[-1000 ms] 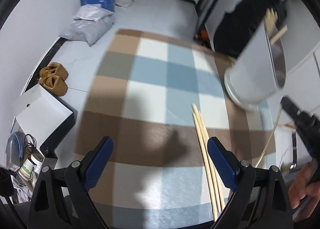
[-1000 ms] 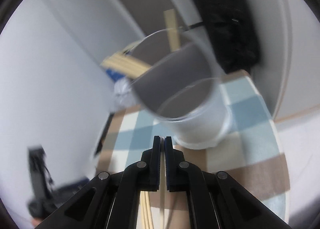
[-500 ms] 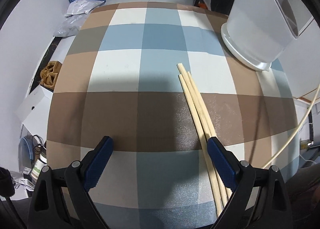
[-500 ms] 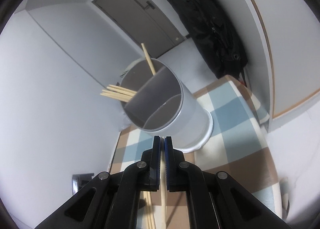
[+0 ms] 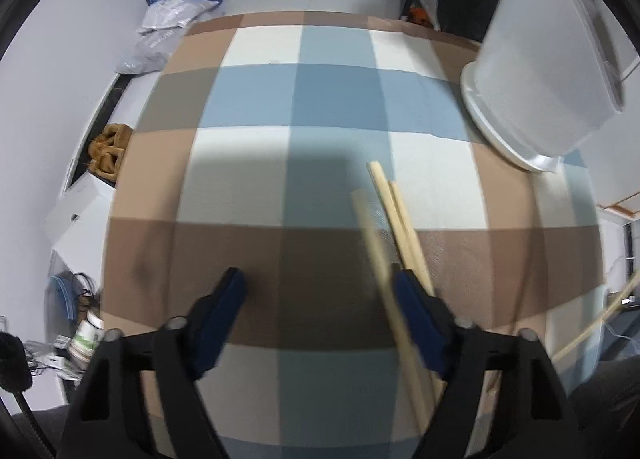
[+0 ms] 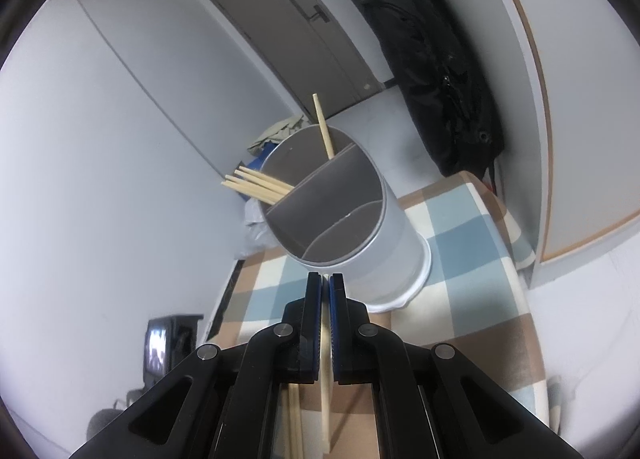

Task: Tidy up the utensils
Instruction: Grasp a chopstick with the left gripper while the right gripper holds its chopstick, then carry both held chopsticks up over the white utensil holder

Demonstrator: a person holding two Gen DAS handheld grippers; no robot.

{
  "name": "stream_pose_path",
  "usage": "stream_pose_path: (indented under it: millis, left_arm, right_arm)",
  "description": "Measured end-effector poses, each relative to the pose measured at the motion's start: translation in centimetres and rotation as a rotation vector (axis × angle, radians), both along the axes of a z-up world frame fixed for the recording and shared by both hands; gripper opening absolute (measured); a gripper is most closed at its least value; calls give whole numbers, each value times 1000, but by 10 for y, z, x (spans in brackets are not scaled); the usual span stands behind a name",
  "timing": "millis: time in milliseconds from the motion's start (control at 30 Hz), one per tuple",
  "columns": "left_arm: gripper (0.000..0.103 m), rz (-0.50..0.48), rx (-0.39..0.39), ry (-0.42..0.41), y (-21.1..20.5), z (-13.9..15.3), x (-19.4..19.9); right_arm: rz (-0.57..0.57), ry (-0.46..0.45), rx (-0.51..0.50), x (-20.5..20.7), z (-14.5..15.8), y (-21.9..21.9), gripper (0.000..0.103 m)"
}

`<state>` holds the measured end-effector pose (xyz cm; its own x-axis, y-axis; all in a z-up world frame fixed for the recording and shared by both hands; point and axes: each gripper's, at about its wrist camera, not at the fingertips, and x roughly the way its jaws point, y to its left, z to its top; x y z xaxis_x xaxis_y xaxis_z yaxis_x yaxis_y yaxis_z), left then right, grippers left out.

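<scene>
The left gripper (image 5: 316, 301) points steeply down at the checked tablecloth (image 5: 256, 99); its jaws have just been closing but stand well apart, pads pressing on nothing; three loose chopsticks (image 5: 400, 227) lie on the cloth by its right-hand finger (image 5: 416, 311), one blurred stick crossing just inside that finger, so whether it touches the pad I cannot tell; to the far right stands the white utensil holder (image 5: 536, 71), apart from the loose sticks.

The right gripper (image 6: 325, 291) is closed tight on a single chopstick (image 6: 325, 379), which runs between the blue pads and down toward the near edge of the view; just beyond the fingertips stands the utensil holder (image 6: 360, 231), a round tub split by dividers into compartments; a fan of chopsticks (image 6: 256, 185) leans out of its far compartment to the left, and one more chopstick (image 6: 323, 127) stands nearly upright in that same compartment; the nearer compartments look empty; a few loose sticks (image 6: 294, 419) show below the gripper on the cloth.
</scene>
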<state>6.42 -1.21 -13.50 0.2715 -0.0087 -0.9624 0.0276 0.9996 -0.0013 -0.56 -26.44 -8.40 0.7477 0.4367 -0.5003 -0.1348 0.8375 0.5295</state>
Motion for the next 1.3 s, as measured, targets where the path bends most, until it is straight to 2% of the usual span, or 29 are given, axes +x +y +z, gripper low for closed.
stream_pose_path:
  millis: [200,267,333,433,633,733,933,1133,1200,1300]
  left_arm:
    - [53,18,-7,3,-3,-1,9]
    - [40,21,-12,4,-4,1,10]
    - [19,14,-16,4,-6,2,12]
    - [4,17,-26,7,-4,2,16]
    - [1,57,-86,6,-1,5,18]
    - [1,60,-123,-48,-2,17,14]
    - [1,60,-215,-222,5,55,-5]
    - [1,46,-259,-473,13,108,-41]
    - [1,38,-265,-518,15,117,-47]
    - [1,16,-281,-539,16,123,-49]
  right_arm:
    - [11,3,-2,6,1,2,3]
    - [16,1,-7,9,2,3,3]
    - [20,-1,-11,11,3,4,3]
    - [27,-1,-14,13,3,5,3]
    - [30,-2,-22,16,2,4,3]
    - [30,-15,-30,14,5,5,3]
    - [41,-55,-61,3,11,12,3]
    - [46,-106,-92,-12,17,18,3]
    - [46,-118,-102,-15,18,20,3]
    - [48,-143,-134,-20,21,26,3]
